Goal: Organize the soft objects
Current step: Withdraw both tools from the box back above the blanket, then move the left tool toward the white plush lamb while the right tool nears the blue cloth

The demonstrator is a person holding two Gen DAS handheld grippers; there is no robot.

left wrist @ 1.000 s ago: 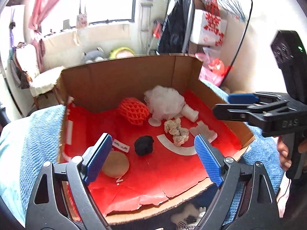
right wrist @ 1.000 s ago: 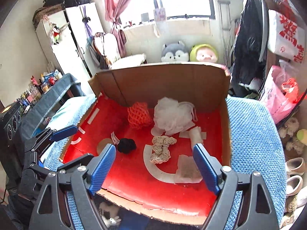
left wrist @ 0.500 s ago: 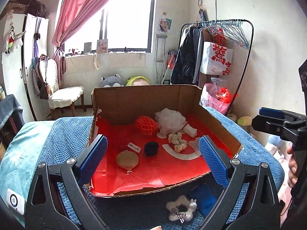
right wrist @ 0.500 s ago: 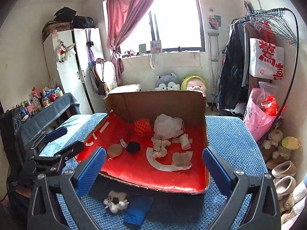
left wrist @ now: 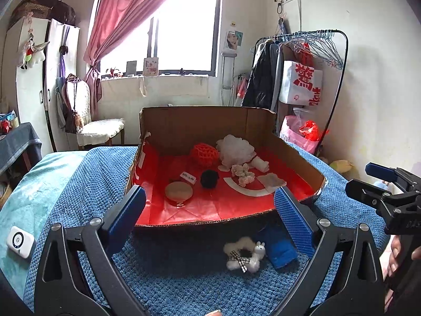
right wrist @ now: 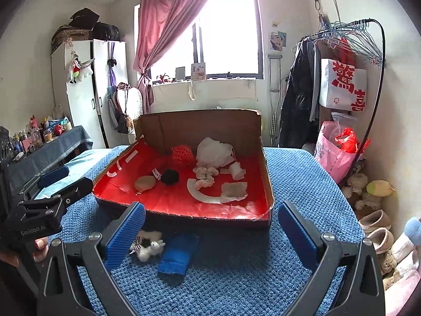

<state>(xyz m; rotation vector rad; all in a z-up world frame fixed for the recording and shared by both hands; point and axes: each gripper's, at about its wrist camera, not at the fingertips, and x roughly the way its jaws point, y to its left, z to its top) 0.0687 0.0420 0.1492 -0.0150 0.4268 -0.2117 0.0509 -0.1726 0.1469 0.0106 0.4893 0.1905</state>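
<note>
Reads "GenRobot.AI" on the wide-open left gripper (right wrist: pixel 55 184), "DAS", cut off, on the wide-open right gripper (left wrist: pixel 368 180); tag (left wrist: pixel 188 177) print illegible.

Both tongs, left (left wrist: pixel 209 217) and right (right wrist: pixel 211 227), have drawn back from the cardboard box (left wrist: pixel 297 155); its front edge now shows.

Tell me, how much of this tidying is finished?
Most looks done: the orange net ball, white pouf, black pom-pom and others lie inside the cardboard box. Nothing is in hand; the left gripper and right gripper are open and empty. Left: the white plush toy and blue cloth on the blanket outside.
</note>
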